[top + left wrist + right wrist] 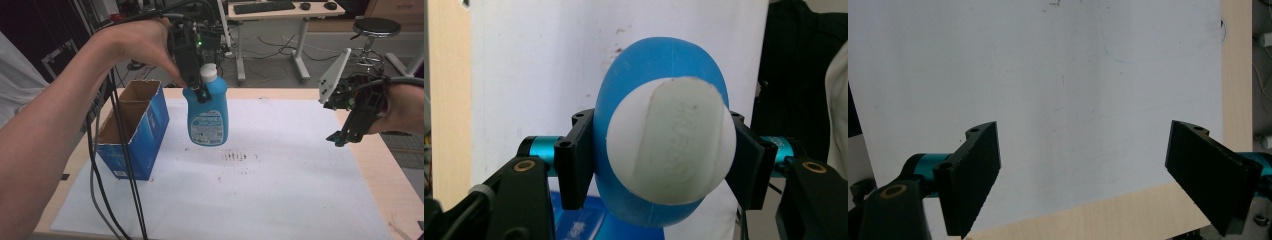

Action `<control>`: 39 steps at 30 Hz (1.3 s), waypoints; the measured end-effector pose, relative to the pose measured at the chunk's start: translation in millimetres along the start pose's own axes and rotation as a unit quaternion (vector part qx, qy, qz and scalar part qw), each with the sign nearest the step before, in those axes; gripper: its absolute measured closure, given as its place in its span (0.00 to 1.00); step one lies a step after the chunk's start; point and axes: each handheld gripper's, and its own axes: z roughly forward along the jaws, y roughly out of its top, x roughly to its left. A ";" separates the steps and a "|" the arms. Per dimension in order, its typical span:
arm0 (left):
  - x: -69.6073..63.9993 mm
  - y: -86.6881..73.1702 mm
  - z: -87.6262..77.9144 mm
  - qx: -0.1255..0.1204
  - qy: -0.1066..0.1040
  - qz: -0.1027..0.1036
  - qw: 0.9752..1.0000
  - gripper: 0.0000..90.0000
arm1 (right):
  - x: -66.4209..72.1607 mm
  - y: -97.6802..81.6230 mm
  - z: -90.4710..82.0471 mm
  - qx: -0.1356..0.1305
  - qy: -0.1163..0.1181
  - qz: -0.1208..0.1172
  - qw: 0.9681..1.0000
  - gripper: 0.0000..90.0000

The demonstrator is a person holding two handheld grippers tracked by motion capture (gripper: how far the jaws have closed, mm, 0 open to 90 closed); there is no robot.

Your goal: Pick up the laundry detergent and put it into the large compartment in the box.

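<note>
Blue plastic, white cap: the bottle hangs upright in the left gripper, whose jaws are clamped on its shoulders just under the cap, one pad on each side. It hangs clear of the white sheet, with nothing under it but the sheet. An open blue box stands on the sheet just to the left of that gripper and below it. The right gripper is well apart on the far right, above the sheet's edge, its jaws spread wide with nothing between them.
</note>
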 end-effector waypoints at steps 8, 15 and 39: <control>11.0 -21.1 -17.5 -0.004 0.030 -0.059 0.998 0.42 | -1.1 -0.1 2.2 -0.001 0.001 0.001 1.000 0.15; 19.0 -39.2 -31.1 -0.007 0.055 -0.113 0.992 0.42 | -1.5 -1.3 3.5 0.000 0.002 0.002 1.000 0.15; 37.6 -122.8 -57.4 0.016 0.095 -0.251 0.963 0.42 | -2.5 3.2 11.3 0.000 0.005 -0.003 1.000 0.15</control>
